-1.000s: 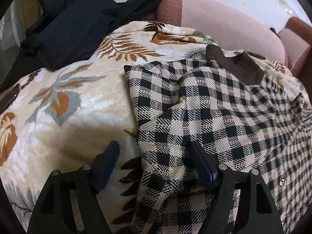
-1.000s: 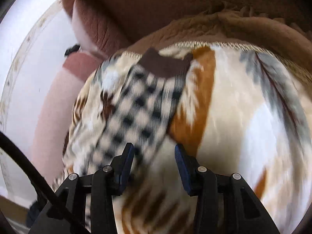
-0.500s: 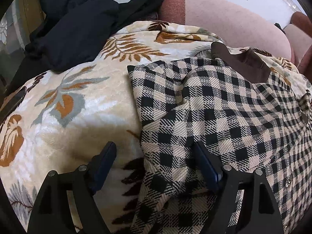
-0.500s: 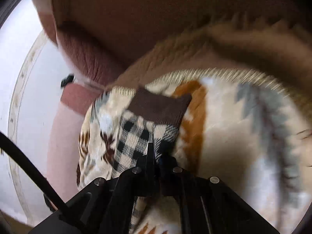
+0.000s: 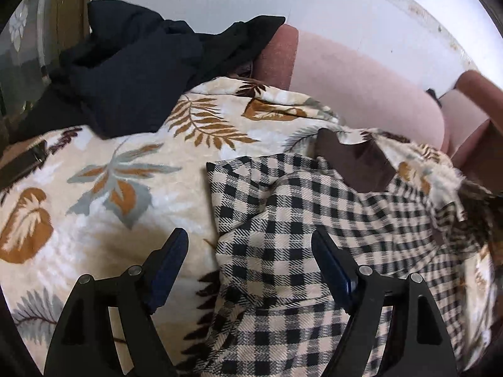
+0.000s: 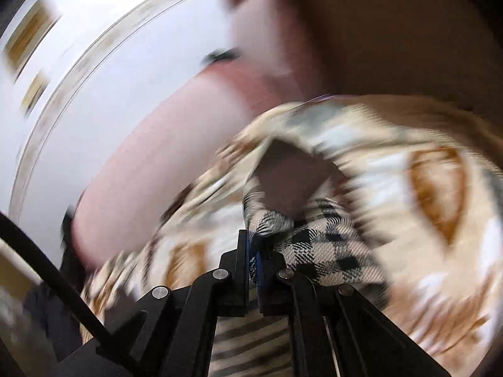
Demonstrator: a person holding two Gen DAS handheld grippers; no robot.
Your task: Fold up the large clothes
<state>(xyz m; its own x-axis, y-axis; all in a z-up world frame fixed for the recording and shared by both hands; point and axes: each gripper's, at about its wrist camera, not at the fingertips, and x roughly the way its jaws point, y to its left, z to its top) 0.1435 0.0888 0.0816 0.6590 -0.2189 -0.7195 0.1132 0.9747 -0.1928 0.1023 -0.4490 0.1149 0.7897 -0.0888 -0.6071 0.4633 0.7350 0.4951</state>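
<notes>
Right tool (image 6: 253, 251) pinches checked shirt (image 6: 317, 251); left tool (image 5: 248, 251) tilts down, jaws wide, empty

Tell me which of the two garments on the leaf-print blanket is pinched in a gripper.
The black-and-cream checked shirt with the brown collar: the right gripper is shut on its fabric. The dark navy garment lies untouched beyond the open left gripper.

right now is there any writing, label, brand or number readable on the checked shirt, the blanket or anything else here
None readable.
Checked shirt: pattern only, no label showing.
Leaf-print blanket: leaves only, no text.
Dark clothes: plain.
Right wrist view: too blurred to read anything.
</notes>
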